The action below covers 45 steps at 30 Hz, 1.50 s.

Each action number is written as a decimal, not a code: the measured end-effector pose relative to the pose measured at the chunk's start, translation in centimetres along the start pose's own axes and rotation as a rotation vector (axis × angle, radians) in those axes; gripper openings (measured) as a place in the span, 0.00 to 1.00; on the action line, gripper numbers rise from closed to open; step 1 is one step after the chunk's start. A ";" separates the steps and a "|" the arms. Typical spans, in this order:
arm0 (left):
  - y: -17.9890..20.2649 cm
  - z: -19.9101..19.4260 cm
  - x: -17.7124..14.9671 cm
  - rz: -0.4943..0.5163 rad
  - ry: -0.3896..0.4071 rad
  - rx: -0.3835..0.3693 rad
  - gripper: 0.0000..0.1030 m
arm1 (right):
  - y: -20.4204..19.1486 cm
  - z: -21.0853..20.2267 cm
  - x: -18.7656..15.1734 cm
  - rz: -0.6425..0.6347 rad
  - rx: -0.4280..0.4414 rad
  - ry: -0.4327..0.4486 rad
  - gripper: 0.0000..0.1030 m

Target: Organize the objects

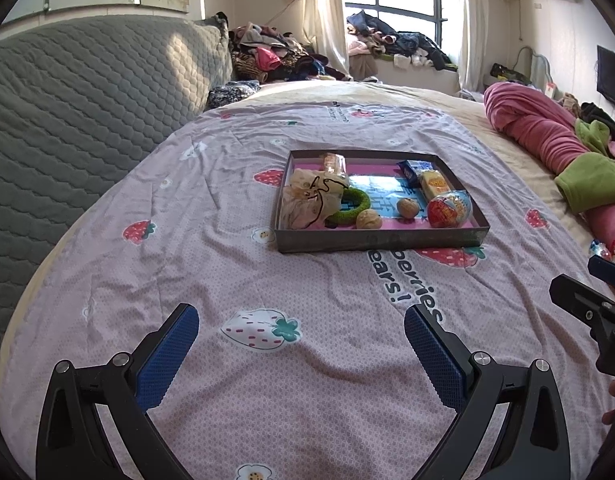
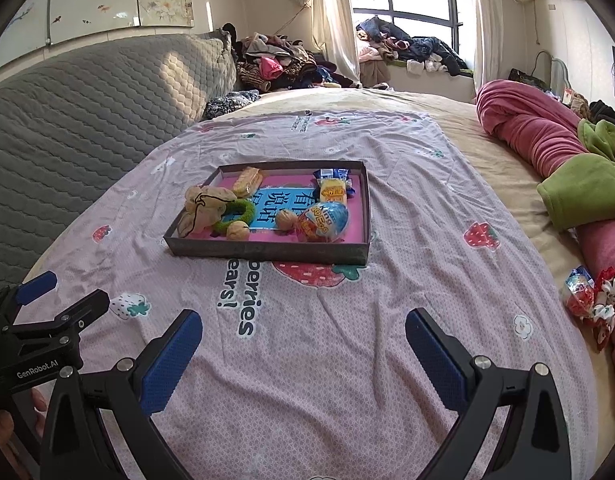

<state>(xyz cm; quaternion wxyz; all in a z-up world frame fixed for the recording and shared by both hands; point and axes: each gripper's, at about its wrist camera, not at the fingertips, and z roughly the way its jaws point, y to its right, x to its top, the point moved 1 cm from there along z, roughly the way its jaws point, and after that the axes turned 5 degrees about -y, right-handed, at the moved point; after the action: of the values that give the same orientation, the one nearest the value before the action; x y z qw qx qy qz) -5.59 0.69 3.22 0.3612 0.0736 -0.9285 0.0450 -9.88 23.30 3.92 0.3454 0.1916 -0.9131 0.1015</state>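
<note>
**Tray nearly filled; two loose items left at the bed's right edge**

Setting: a bed covered by a pink strawberry-print sheet (image 2: pixel 307 360), with a grey quilted headboard to the left and a rolled pink blanket (image 2: pixel 539 128) to the right.

Receptacle: a shallow dark cardboard tray (image 2: pixel 267 249) stood mid-sheet, well ahead of both claws.

Contents of tray, by position:
- left: a beige drawstring pouch (image 2: pixel 205 208), with a green scrunchie (image 2: pixel 239 216) touching it;
- far left corner: a wrapped biscuit (image 2: pixel 247 181);
- front centre: two walnuts (image 2: pixel 238 231), near one another but apart;
- front right: a foil-wrapped surprise egg (image 2: pixel 323 222);
- far right: a yellow snack packet (image 2: pixel 333 189) lying against a blue-and-white wrapper (image 2: pixel 327 174).

Outside tray: a second wrapped egg (image 2: pixel 578 294) and a floral scrunchie (image 2: pixel 605 304), just beside each other against the blanket at the right edge.

Left claw (image 1: pixel 301 356): jaws spread wide, holding nothing, hovering over bare sheet.

Right claw (image 2: pixel 303 356): likewise spread wide and empty, beside the left one.

Step in hand, as judged: between placements, most of the sorting apparently done.

Next move, as judged: the right claw was nearer the loose pair, so it would need to swing right, settle over the egg or scrunchie, close, and carry it to free tray floor. The egg's round foil surface could slip, so a centred grip seemed advisable; the scrunchie should compress easily.
</note>
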 end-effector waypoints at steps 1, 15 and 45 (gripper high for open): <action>0.0 0.1 0.0 -0.002 -0.001 0.001 1.00 | 0.0 0.1 -0.1 -0.001 0.001 -0.003 1.00; 0.0 1.2 -0.9 0.002 -0.025 0.015 1.00 | 0.0 1.0 -1.1 -0.003 -0.001 -0.023 1.00; -0.5 4.3 -5.0 0.011 -0.069 0.042 1.00 | 1.2 3.8 -5.7 0.025 -0.036 -0.065 1.00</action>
<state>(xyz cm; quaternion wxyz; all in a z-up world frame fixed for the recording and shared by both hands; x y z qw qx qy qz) -4.67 0.09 -3.30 0.3269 0.0776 -0.9397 0.0642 -8.70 24.83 -2.76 0.3178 0.1773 -0.9277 0.0830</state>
